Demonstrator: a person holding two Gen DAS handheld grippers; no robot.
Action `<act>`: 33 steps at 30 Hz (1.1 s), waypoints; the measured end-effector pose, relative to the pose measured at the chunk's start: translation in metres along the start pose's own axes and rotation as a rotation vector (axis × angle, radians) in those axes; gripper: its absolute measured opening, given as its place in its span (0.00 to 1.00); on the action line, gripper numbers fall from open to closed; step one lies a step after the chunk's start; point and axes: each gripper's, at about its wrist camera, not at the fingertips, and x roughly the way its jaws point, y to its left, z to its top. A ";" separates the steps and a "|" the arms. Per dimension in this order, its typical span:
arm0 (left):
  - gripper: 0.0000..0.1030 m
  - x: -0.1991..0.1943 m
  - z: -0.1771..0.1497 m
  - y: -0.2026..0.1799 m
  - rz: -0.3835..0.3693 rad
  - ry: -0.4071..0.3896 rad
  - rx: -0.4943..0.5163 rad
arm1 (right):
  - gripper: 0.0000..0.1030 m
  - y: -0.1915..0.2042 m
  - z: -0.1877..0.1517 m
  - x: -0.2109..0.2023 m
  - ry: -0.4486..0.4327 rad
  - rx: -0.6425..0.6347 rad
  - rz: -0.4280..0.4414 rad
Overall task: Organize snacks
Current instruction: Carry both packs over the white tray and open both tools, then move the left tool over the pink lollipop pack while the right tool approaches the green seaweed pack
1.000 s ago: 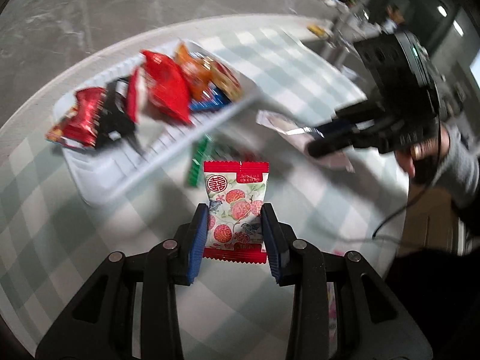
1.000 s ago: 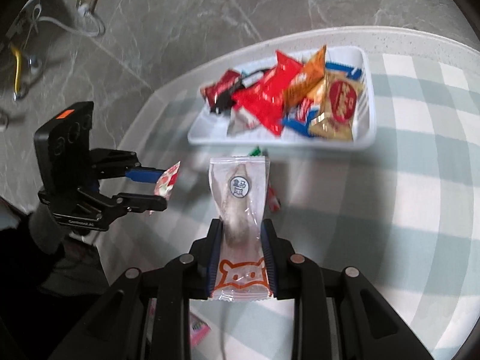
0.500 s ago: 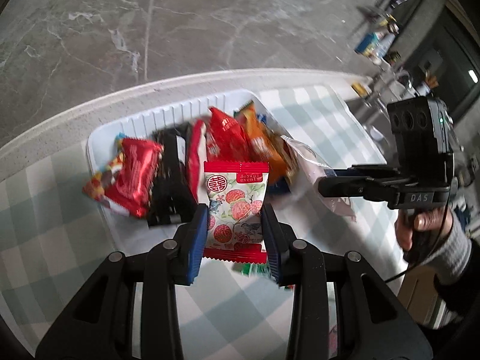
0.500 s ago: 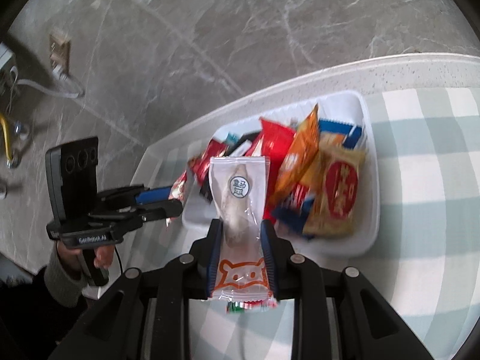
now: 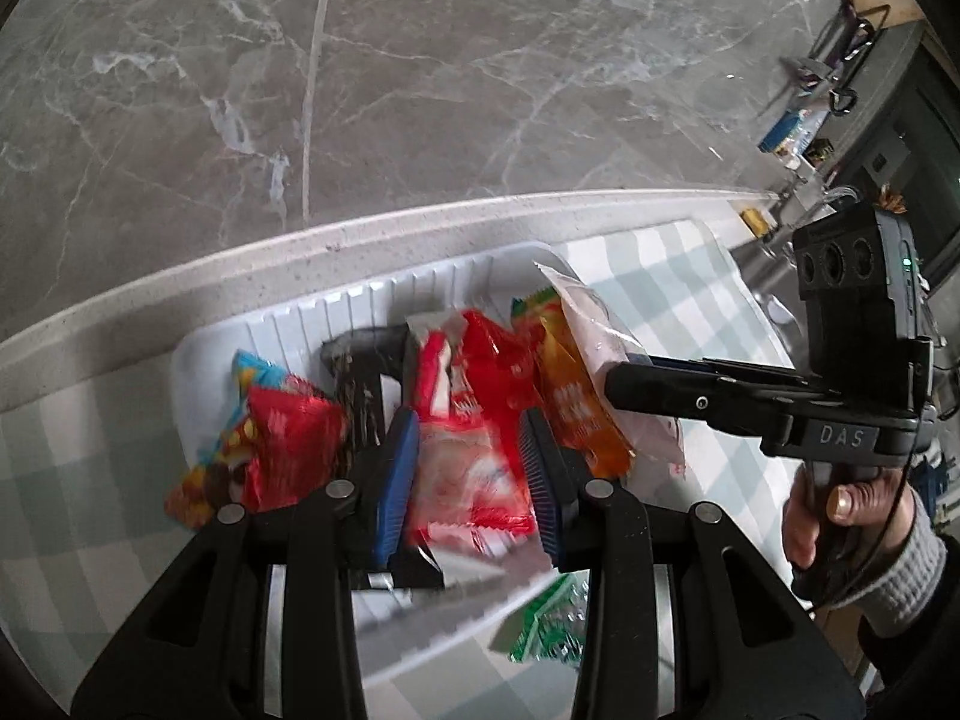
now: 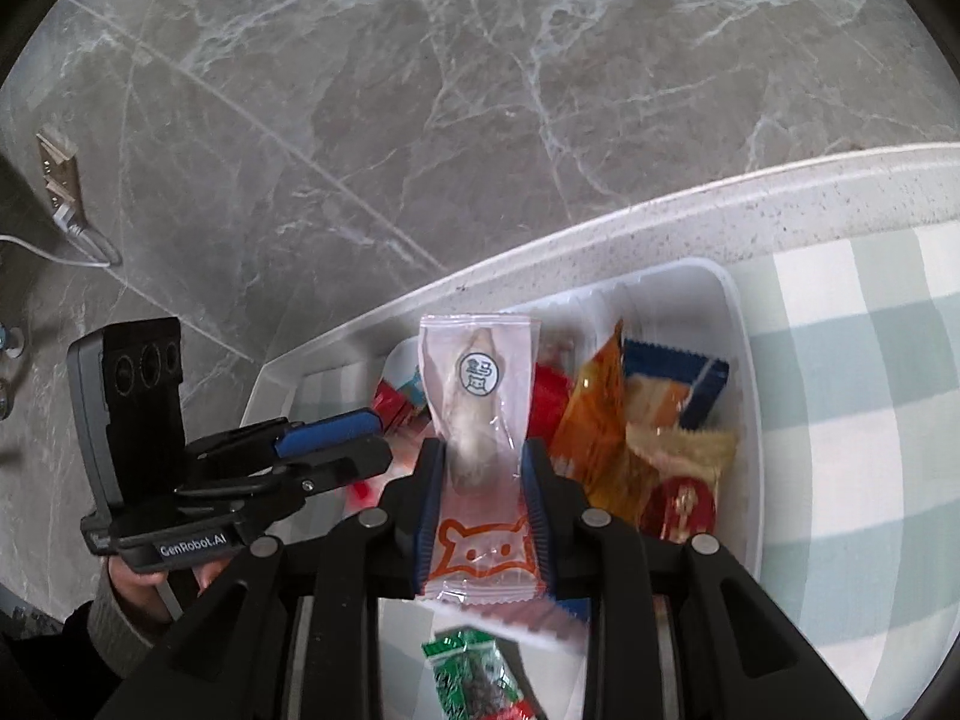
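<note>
My left gripper (image 5: 471, 474) stands over the white tray (image 5: 336, 312) with its jaws spread wider than the red-and-white lychee candy packet (image 5: 462, 480), which is blurred and dropping between them onto the snack pile. My right gripper (image 6: 480, 492) is shut on a clear packet with an orange bear print (image 6: 480, 450) and holds it over the tray (image 6: 741, 360). The right gripper also shows in the left wrist view (image 5: 624, 384), and the left gripper in the right wrist view (image 6: 354, 441).
The tray holds several red, orange, black and blue snack packets (image 5: 282, 444). A green packet (image 6: 474, 678) lies on the checked tablecloth (image 6: 858, 372) just in front of the tray. The table's pale rim (image 5: 240, 264) and grey marble floor lie beyond.
Both grippers moved forward over the tray. My left gripper opened and let go of the lychee candy packet. My right gripper still holds the clear packet.
</note>
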 end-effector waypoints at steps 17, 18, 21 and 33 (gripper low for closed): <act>0.41 -0.032 -0.043 -0.023 0.083 -0.077 0.107 | 0.47 0.022 -0.024 -0.030 -0.012 -0.189 -0.117; 0.41 -0.037 -0.050 -0.027 0.084 -0.078 0.119 | 0.49 0.026 -0.028 -0.031 -0.008 -0.204 -0.123; 0.45 -0.046 -0.068 -0.036 0.075 -0.069 0.146 | 0.56 0.038 -0.046 -0.034 0.026 -0.271 -0.147; 0.47 -0.053 -0.166 -0.086 -0.032 0.089 0.306 | 0.60 0.052 -0.108 -0.022 0.180 -0.383 -0.173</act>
